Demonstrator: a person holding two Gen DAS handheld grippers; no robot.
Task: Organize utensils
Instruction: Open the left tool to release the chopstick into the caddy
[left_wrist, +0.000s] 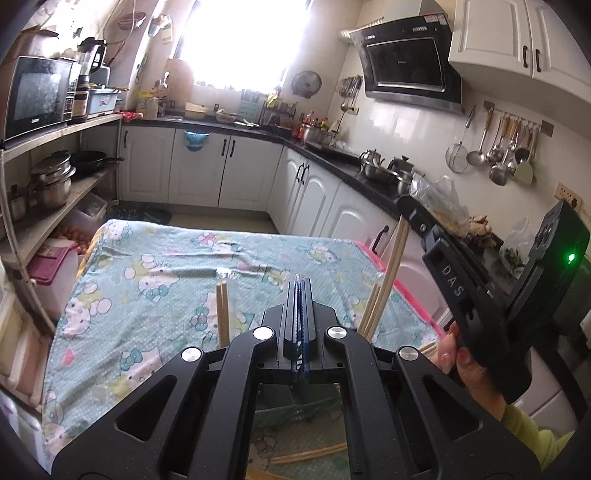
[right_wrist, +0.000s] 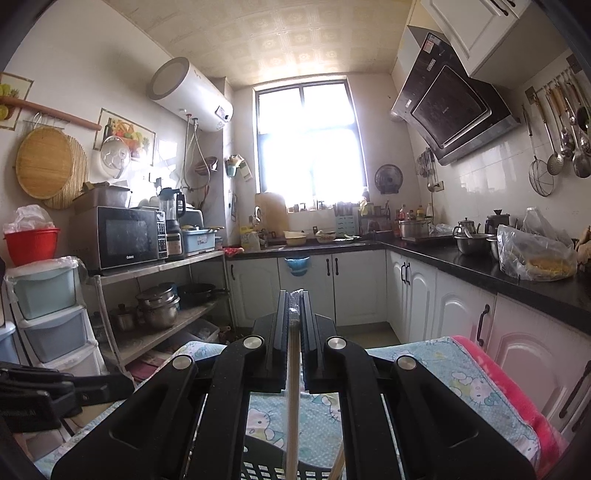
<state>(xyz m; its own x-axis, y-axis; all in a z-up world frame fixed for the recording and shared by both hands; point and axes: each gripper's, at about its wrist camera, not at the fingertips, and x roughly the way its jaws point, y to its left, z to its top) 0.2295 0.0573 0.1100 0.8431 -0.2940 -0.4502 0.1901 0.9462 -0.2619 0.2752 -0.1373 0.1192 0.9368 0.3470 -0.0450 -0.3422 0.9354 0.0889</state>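
The left claw (left_wrist: 300, 286) hangs above the worktop (left_wrist: 155, 280), which is draped in a pale blue cartoon-cat cloth. Its two fingers are pressed together with no gap to speak of, and nothing shows between them except the blue ribbed pads. Below it and to its left, a pair of chopsticks (left_wrist: 222, 314) stands upright, their lower ends hidden behind the claw's body. To its right a second bundle of chopsticks (left_wrist: 373, 314) leans outward. One longer chopstick (left_wrist: 397, 258) rises from that side, up towards the right claw (left_wrist: 406, 206), which is tilted and seen from the side, with a hand (left_wrist: 456, 350) around its grip. More chopsticks (left_wrist: 306, 455) lie flat on the cloth under the left claw, seen through the opening in its frame.

From the right wrist view, the right claw (right_wrist: 294, 295) points up and out across the kitchen. Its fingers are nearly closed, pinching the single chopstick (right_wrist: 293, 387), which runs straight down between them; a scrap of clear wrapping sits at its top end. Directly beneath the claw is a dark slotted basket (right_wrist: 266, 469), and the chopstick's lower part passes in front of it; I cannot tell whether its tip is inside. Another chopstick (right_wrist: 338, 465) slants up just right of it at the basket's edge. The left claw's dark body (right_wrist: 55, 391) is low on the left.
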